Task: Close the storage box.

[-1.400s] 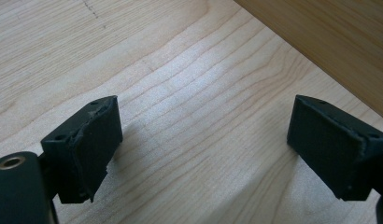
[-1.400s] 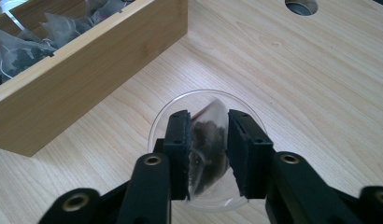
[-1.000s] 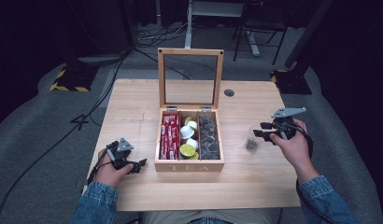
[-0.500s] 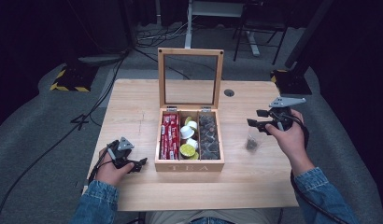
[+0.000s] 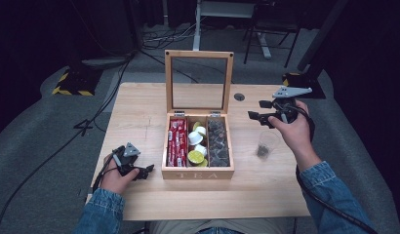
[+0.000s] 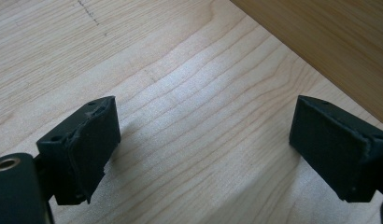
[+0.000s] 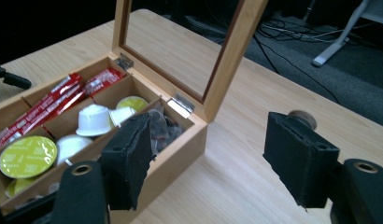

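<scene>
Tea box [image 5: 198, 146] sits mid-worktop [image 5: 139, 107], lid up; right gripper [image 5: 260, 117] hovers just right of it, jaws spread and empty, left gripper [image 5: 145, 170] idle at its left, jaws released; likely approach from above, clear of the lid.

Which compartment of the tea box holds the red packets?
The leftmost compartment of the tea box; the middle holds white and green capsules, the right dark ones.
</scene>
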Available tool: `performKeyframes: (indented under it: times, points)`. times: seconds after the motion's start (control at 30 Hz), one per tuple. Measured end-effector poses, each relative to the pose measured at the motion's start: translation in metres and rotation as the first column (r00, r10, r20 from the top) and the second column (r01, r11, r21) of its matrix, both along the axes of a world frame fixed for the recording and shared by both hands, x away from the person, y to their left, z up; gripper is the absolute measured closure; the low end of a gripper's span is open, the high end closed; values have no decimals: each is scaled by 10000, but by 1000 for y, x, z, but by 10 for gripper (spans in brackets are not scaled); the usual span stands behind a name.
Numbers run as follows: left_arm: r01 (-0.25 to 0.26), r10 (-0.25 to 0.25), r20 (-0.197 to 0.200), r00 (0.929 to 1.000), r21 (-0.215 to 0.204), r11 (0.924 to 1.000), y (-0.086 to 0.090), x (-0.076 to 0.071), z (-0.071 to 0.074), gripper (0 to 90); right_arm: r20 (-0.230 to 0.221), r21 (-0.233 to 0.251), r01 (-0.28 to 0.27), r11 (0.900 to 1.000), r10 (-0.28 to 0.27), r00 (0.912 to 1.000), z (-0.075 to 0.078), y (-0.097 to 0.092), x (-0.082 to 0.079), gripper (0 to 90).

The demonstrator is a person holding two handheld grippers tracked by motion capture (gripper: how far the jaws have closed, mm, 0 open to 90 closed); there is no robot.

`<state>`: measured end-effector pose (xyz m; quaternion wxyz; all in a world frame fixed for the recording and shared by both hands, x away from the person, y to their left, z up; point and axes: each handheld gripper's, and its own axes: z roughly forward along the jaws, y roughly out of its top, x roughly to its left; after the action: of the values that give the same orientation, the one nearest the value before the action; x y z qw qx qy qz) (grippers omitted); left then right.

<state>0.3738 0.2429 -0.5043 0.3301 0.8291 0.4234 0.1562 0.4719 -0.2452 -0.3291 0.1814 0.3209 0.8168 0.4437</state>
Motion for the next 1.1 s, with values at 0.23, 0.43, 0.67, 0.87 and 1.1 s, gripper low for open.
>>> performKeyframes:
  times: [0.23,0.43,0.67,0.87,1.1]
  points:
    - [-381,381,8,9993,-19,9993,0,-2,0,92,227,412,-260,9988,251,9994,12,11,16,290]
    - [-557,558,38,9984,-4,9984,0,-2,0,92,477,550,-458,9974,432,9979,29,15,36,252]
    - [-587,587,29,9983,-27,9983,0,-2,0,92,579,1008,-389,9941,332,9978,40,26,62,212]
    - [-609,609,17,9981,-13,9981,0,-2,0,92,548,1450,-249,9891,171,9984,40,44,90,242]
    - [-620,620,19,9981,-25,9981,0,-2,0,92,483,1404,4,9901,-72,9988,36,59,118,272]
